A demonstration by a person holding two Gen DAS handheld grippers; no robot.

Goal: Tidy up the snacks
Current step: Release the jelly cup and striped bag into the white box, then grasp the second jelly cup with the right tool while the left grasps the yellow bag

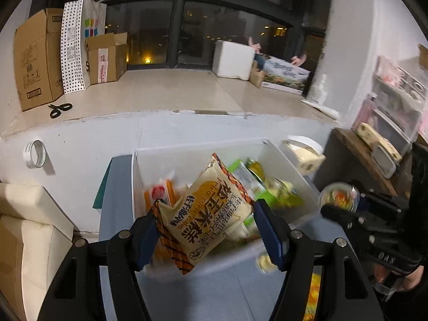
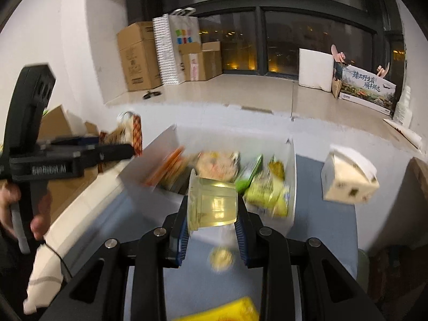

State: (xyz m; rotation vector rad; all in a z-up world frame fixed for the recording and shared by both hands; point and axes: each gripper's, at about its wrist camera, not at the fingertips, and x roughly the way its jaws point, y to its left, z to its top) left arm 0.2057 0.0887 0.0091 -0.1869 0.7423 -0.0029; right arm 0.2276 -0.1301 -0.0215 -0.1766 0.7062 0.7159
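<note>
A: What did the left gripper have hold of?

B: A cream-and-orange plastic snack packet printed with Chinese characters. The blue pads were partly apart and pressed on the packet's two sides, and it hung tilted above the near edge of the white open-topped plastic bin.

A: And the right gripper?

B: Its jaws were drawn in as far as they went, clamped on a small clear plastic cup with pale yellow contents. The cup sat between the pads, just in front of the bin's near wall.

A: Where was the bin?

B: On the grey-blue counter, toward its far side. Inside lay orange packets at the left and green packets at the right, all blurred.

A: Anything else on the counter?

B: A cream paper carton with a white top to the right of the bin, a small round yellowish thing near the right gripper, too blurred to tell, and a yellow packet at the near edge.

A: Was the person visible?

B: A hand gripped the left gripper's handle.
</note>
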